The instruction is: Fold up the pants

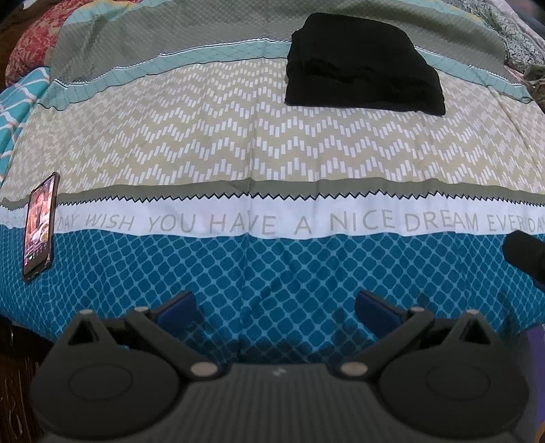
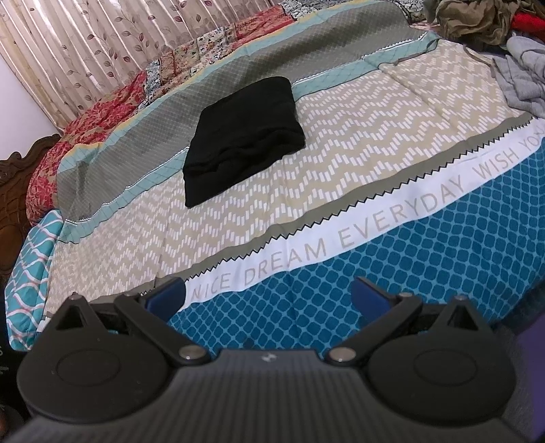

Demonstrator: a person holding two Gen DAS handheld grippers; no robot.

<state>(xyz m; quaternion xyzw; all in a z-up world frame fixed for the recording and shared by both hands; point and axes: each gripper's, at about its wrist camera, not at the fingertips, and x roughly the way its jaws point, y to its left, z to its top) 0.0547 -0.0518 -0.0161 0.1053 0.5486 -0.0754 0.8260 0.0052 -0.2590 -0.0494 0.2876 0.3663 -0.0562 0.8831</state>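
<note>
Lying folded into a thick, compact stack, the black pants sit on the far part of the bedspread, straddling the line where the beige chevron band meets the thin teal stripe and the grey-green diamond band beyond it. In the right wrist view the same pants show layered folded edges along their near side.

A white strip runs across the bedspread under a zigzag border, printed in grey capitals. From the left wrist view it reads "DAY WISH YOU HAVE A NICE DREAM EVERYDAY", the first word cut off by a phone. From the right wrist view it reads "NICE DREAM EVERYDAY WISH YOU". Nearer than the strip comes a blue band with a lattice pattern.

The left gripper hangs over that blue band with its blue-padded fingers spread wide apart and nothing between them, well short of the pants. The right gripper is likewise spread wide and empty, above the blue band and the end of the lettered strip; its black body shows at the right edge of the left wrist view.

A phone lies on the bedspread at the left, its screen lit, though what it displays is too small to read. A red floral quilt lies along the far side beneath a leaf-patterned curtain. Loose clothes, olive and grey, are heaped at the far right. A carved wooden bed frame shows at the left.
</note>
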